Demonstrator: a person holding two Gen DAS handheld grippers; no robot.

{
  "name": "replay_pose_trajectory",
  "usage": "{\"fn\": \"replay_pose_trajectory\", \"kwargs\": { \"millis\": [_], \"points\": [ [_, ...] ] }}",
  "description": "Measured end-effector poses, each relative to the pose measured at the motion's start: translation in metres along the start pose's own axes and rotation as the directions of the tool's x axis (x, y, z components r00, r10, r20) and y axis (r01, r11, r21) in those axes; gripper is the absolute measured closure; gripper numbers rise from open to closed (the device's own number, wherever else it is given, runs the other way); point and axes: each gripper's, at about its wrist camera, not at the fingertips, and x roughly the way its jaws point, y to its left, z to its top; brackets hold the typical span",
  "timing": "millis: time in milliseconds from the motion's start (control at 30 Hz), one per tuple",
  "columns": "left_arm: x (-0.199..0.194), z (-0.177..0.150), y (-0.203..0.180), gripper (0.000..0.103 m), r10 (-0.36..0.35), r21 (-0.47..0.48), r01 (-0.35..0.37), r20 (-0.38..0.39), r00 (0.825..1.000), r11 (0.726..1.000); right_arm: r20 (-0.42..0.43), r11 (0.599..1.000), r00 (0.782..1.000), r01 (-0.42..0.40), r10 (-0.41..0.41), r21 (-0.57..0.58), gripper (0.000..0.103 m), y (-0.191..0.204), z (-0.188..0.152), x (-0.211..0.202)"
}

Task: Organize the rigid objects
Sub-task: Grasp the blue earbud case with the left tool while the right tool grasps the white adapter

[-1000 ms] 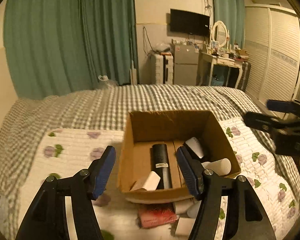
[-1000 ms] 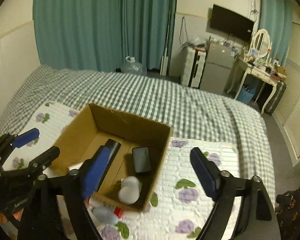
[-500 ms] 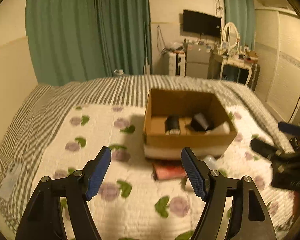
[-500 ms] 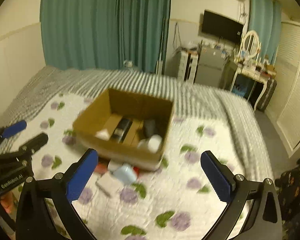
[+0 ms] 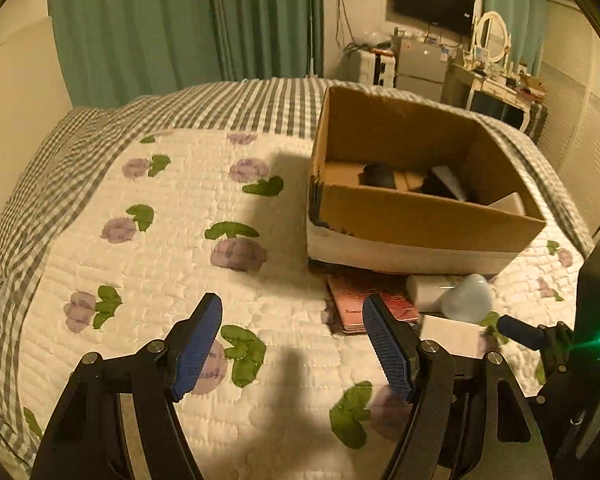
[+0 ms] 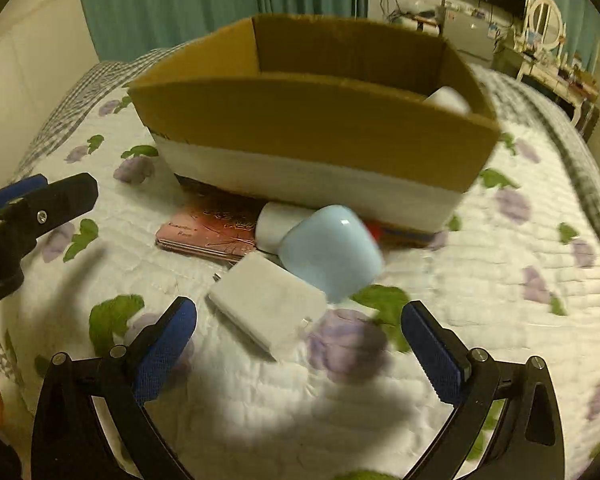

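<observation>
Right wrist: right tool [image 6: 298,344] gapes empty, angled down over white block [image 6: 266,306] before cardboard box [image 6: 312,128]; left tool [image 5: 292,346] open above bare quilt [image 5: 160,240].

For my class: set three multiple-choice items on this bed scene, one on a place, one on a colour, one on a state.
1. Where does the flat white rectangular block lie?
A inside the box
B on the quilt before the brown cardboard box
C on the floor

2. What colour is the rounded plastic case beside it?
A pale blue
B black
C yellow

3. How does the right gripper stand?
A shut on the block
B holding the case
C open, holding nothing

Key: 1 B, it rests on the floral quilt; 2 A, its shell looks pale blue; 3 C, nothing sits between its blue pads.
</observation>
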Motion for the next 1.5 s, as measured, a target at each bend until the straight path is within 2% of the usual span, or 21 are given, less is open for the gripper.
{"fn": "replay_pose_trajectory", "kwargs": {
  "millis": [67, 167, 200, 267, 300, 400, 467, 633, 800, 900, 1067, 1200, 1333, 1500],
  "points": [
    [0.004, -0.001, -0.002, 0.027, 0.006, 0.009, -0.006, -0.008, 1.0, 1.0, -0.005, 1.0, 1.0, -0.026, 0.027, 0.014, 0.007, 0.001, 0.002, 0.006],
    [0.008, -0.001, -0.005, 0.027, 0.021, 0.026, -0.021, -0.018, 1.0, 0.999, -0.012, 1.0, 1.0, -0.005, 0.005, 0.0, 0.011, 0.007, 0.003, 0.013],
    [0.009, -0.002, -0.006, 0.027, 0.022, 0.031, -0.022, -0.02, 1.0, 0.999, -0.009, 1.0, 1.0, 0.013, -0.013, -0.008, 0.019, 0.009, 0.002, 0.015],
    [0.008, -0.002, -0.008, 0.027, 0.023, 0.042, -0.022, -0.018, 1.0, 0.999, -0.003, 1.0, 1.0, -0.004, 0.003, -0.013, 0.03, 0.008, 0.001, 0.013],
    [0.007, -0.003, -0.01, 0.027, 0.023, 0.05, -0.022, -0.013, 1.0, 0.999, 0.002, 1.0, 1.0, -0.012, 0.012, -0.022, 0.039, 0.009, 0.0, 0.01],
    [0.003, -0.002, -0.015, 0.027, 0.025, 0.064, -0.025, 0.002, 1.0, 0.998, 0.024, 0.999, 1.0, 0.012, -0.011, -0.036, 0.039, 0.003, -0.006, -0.005],
    [-0.001, -0.003, -0.018, 0.027, 0.018, 0.073, -0.019, 0.013, 1.0, 0.997, 0.035, 1.0, 0.999, 0.003, -0.003, -0.003, 0.039, -0.007, -0.009, -0.015],
    [-0.006, -0.006, -0.035, 0.027, -0.011, 0.104, 0.008, 0.026, 1.0, 0.995, 0.105, 0.995, 0.993, 0.042, -0.051, 0.091, 0.039, -0.051, -0.01, -0.054],
    [-0.005, -0.009, -0.071, 0.027, -0.071, 0.162, 0.07, 0.005, 0.997, 0.984, 0.151, 0.969, 0.975, 0.129, -0.163, 0.211, 0.039, -0.106, -0.003, -0.083],
    [-0.001, -0.011, -0.1, 0.027, -0.107, 0.218, 0.104, 0.001, 0.994, 0.97, 0.16, 0.956, 0.971, 0.134, -0.18, 0.262, 0.039, -0.122, 0.0, -0.089],
    [0.023, -0.017, -0.136, 0.027, -0.144, 0.266, 0.148, -0.035, 0.989, 0.953, 0.148, 0.955, 0.975, 0.121, -0.166, 0.271, 0.039, -0.127, 0.002, -0.083],
    [0.044, -0.018, -0.152, 0.027, -0.125, 0.293, 0.131, -0.041, 0.991, 0.947, 0.135, 0.954, 0.978, 0.114, -0.156, 0.277, 0.039, -0.13, 0.0, -0.075],
    [0.062, -0.013, -0.155, 0.027, -0.077, 0.303, 0.082, -0.029, 0.997, 0.949, 0.12, 0.951, 0.981, 0.112, -0.152, 0.287, 0.039, -0.134, 0.002, -0.064],
    [0.064, -0.014, -0.143, 0.031, -0.129, 0.266, 0.136, -0.042, 0.991, 0.954, 0.117, 0.956, 0.983, 0.105, -0.141, 0.276, 0.039, -0.13, 0.003, -0.057]
  ]
}}
